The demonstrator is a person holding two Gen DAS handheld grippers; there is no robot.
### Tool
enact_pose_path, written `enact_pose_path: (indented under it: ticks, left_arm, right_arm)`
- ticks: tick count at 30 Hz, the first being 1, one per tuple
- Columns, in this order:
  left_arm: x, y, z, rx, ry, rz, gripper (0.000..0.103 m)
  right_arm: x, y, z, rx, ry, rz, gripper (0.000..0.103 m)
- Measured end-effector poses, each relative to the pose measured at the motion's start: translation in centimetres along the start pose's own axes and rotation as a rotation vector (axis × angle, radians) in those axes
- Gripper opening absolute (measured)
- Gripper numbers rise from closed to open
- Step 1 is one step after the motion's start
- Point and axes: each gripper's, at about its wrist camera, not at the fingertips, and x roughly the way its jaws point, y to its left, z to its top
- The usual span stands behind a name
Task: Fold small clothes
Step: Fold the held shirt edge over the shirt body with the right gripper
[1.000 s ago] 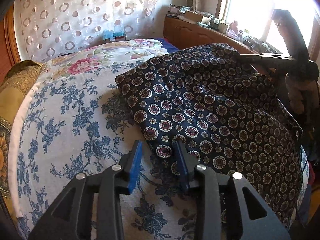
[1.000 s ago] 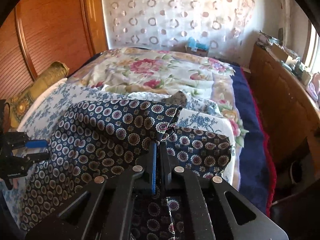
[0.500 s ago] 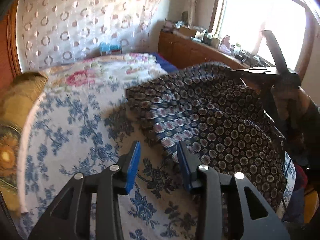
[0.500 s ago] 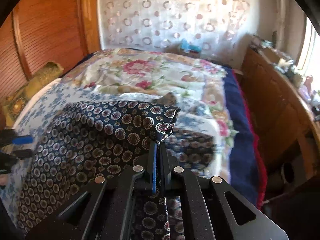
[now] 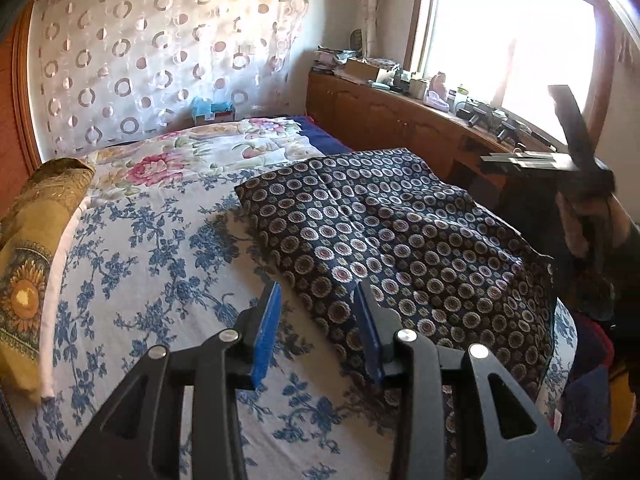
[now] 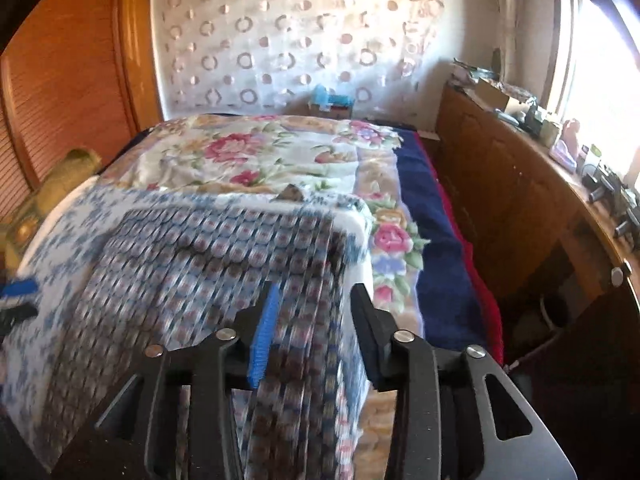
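Observation:
A dark navy garment point(image 5: 400, 232) with round medallion print lies spread on the blue-flowered sheet point(image 5: 140, 264) of a bed. My left gripper point(image 5: 318, 312) hovers open over the garment's near left edge, with nothing pinched. In the right wrist view the same garment point(image 6: 208, 256) is blurred by motion. My right gripper point(image 6: 314, 300) is above its right side with its jaws opening; a fold of cloth shows between them, and the pads do not press on it. Each gripper shows in the other's view: the right gripper point(image 5: 486, 159), the left gripper point(image 6: 18, 300).
A gold sunflower pillow point(image 5: 36, 264) lies at the bed's left edge. A rose-print quilt point(image 5: 192, 160) and a navy blanket point(image 6: 436, 248) cover the far end. A cluttered wooden sideboard point(image 5: 400, 112) runs under the window on the right. A wooden wardrobe point(image 6: 60, 80) stands on the left.
The right gripper's jaws have parted and let go of the garment's raised edge, which has dropped onto the bed. The left gripper has drawn back and risen, staying open.

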Motion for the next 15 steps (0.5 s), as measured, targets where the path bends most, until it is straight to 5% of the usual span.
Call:
enact_pose_path:
  ticks: [15]
  left_arm:
    - [-2.2, -2.5, -2.3, 0.026, -0.006, 0.036, 0.037]
  right_arm:
    - [-3.4, 2.3, -10.1, -0.03, 0.101, 0.013, 0.041]
